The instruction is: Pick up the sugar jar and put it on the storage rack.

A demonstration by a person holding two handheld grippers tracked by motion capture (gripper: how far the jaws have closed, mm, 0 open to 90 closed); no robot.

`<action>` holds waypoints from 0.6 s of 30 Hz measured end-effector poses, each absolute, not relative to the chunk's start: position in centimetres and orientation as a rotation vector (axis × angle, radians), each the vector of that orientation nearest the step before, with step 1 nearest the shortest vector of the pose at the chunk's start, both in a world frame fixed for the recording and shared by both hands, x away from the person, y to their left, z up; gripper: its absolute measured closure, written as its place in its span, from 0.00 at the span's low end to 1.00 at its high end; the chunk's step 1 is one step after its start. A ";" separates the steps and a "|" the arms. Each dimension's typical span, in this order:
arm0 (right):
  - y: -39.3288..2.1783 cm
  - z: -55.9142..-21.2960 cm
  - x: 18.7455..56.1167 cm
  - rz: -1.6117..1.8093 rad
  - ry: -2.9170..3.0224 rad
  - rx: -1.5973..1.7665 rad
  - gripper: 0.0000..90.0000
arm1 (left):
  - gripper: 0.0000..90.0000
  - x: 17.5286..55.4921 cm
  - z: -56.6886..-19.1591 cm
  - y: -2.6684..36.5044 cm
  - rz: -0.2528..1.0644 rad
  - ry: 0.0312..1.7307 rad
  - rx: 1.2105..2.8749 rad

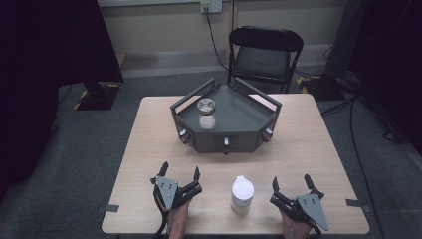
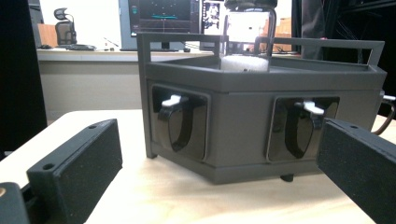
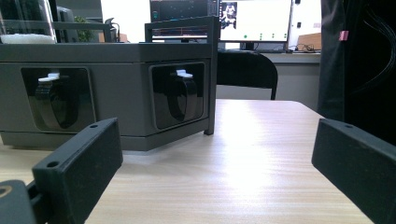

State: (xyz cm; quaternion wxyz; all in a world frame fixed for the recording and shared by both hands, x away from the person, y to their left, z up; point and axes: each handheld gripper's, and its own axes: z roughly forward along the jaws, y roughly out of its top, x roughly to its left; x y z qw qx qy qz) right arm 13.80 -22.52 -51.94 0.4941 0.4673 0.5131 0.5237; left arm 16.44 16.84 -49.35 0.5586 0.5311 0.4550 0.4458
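A dark grey many-sided stand (image 1: 239, 115) with rails and front knobs sits mid-table. On its top left stands a clear jar (image 1: 206, 114) with a metal lid and white powder inside; the jar (image 2: 246, 39) rises above the stand (image 2: 252, 112) in the left gripper view. A white lidded container (image 1: 242, 194) stands on the table near the front edge, between the two grippers. My left gripper (image 1: 180, 172) rests open at the front left. My right gripper (image 1: 291, 181) rests open at the front right, facing the stand (image 3: 116, 88).
A black folding chair (image 1: 263, 52) stands behind the wooden table (image 1: 308, 144). Cables run across the floor at the right. Dark curtains hang on both sides. Monitors glow behind the stand in both gripper views.
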 end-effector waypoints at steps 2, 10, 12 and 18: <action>-22.5 -51.9 13.8 1.270 1.244 1.134 0.01 | 0.00 16.1 -49.7 16.9 1.062 1.072 1.249; -22.5 -51.9 13.8 1.269 1.244 1.134 0.01 | 0.00 15.4 -50.7 17.1 1.088 1.080 1.237; -22.5 -51.9 13.8 1.269 1.244 1.134 0.01 | 0.00 15.3 -51.0 17.2 1.086 1.079 1.243; -22.5 -51.9 13.8 1.269 1.244 1.134 0.01 | 0.00 15.0 -51.5 16.9 1.123 1.061 1.249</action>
